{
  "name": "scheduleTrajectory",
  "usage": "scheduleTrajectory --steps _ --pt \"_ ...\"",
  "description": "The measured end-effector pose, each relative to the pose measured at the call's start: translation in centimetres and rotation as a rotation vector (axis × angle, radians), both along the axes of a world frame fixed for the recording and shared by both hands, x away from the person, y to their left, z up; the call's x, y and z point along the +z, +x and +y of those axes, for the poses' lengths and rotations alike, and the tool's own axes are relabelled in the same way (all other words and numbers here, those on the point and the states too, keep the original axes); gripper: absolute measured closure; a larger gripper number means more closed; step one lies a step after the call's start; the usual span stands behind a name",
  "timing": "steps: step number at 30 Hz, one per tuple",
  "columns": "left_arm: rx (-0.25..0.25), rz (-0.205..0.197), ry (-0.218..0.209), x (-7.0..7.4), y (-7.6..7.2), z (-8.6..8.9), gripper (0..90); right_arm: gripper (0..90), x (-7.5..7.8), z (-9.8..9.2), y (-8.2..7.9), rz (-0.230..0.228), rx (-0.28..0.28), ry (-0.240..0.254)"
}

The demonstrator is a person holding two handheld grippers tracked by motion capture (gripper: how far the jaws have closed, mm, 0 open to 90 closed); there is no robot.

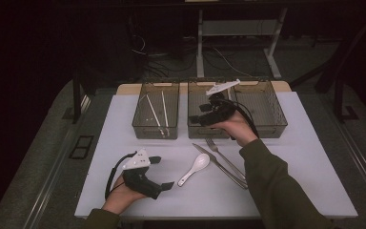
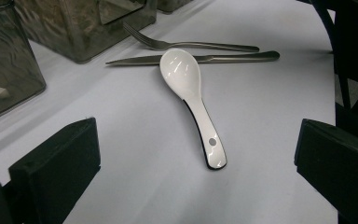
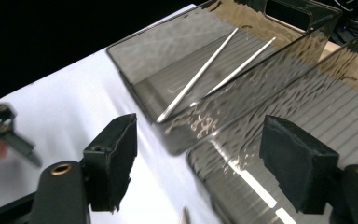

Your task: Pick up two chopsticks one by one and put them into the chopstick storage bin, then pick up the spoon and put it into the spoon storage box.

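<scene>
1. The right gripper (image 1: 213, 113) has its jaws wide apart and nothing is between them. It hangs over the front part of the middle bin (image 1: 208, 131).
2. In the right gripper view, the 2 black jaws frame the wall between the middle bin (image 3: 279, 154) and the left bin (image 3: 168, 60). The middle bin's ribbed floor lies under them.
3. The left gripper (image 1: 159, 174) also has its jaws open with nothing held. It rests low on the bench (image 1: 124, 124), left of the white spoon (image 1: 195, 169), and its jaws point toward that spoon.
4. In the left gripper view, the spoon (image 2: 191, 100) lies flat on the bench between the 2 jaws but farther out. No jaw touches it. Its bowl is on the far side and its handle comes toward the camera.
5. Just behind the spoon's bowl lie a knife (image 2: 196, 59) and a fork (image 2: 186, 45), side by side. The knife's blade is touching the bowl or nearly so.
6. Seen from the high view, the knife (image 1: 219, 165) and the fork (image 1: 226, 159) are right of the spoon and in front of the middle bin.
7. The left bin (image 1: 156, 129) holds 2 thin chopsticks (image 1: 158, 112). In the right gripper view these chopsticks (image 3: 200, 74) lie almost parallel on its floor.
8. A right bin (image 1: 267, 130) stands just beside the middle bin.
</scene>
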State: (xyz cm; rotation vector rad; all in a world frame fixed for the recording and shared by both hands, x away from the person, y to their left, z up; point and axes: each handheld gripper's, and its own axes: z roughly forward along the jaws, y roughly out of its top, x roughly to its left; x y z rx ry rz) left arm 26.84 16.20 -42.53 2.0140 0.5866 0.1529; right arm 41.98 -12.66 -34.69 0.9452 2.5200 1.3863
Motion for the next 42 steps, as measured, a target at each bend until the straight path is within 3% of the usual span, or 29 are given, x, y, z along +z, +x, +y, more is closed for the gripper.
scheduleTrajectory --steps 9,12,23,25,31,42 --pt "0.008 0.004 0.006 -0.1 0.1 0.0 0.0 23.1 -1.0 -4.0 -3.5 -0.052 -0.035 0.005" --pt "0.007 0.005 0.01 -0.1 0.1 -0.1 0.0 21.3 -1.6 -5.2 -4.7 -0.069 -0.046 -0.019" --pt "0.013 0.007 0.018 -0.3 0.2 0.0 0.0 19.3 -3.9 -9.2 -8.6 -0.069 -0.076 -0.034" --pt "0.016 0.007 0.019 -0.3 0.2 0.0 0.0 18.6 -4.2 -9.9 -9.3 -0.073 -0.09 -0.024" --pt "0.02 0.006 0.018 -0.3 0.1 0.0 0.0 17.8 -5.4 -12.0 -11.1 -0.093 -0.144 -0.073" --pt "0.032 -0.001 0.026 -0.2 0.0 0.0 0.0 15.8 -7.0 -14.8 -13.5 -0.079 -0.215 -0.094"
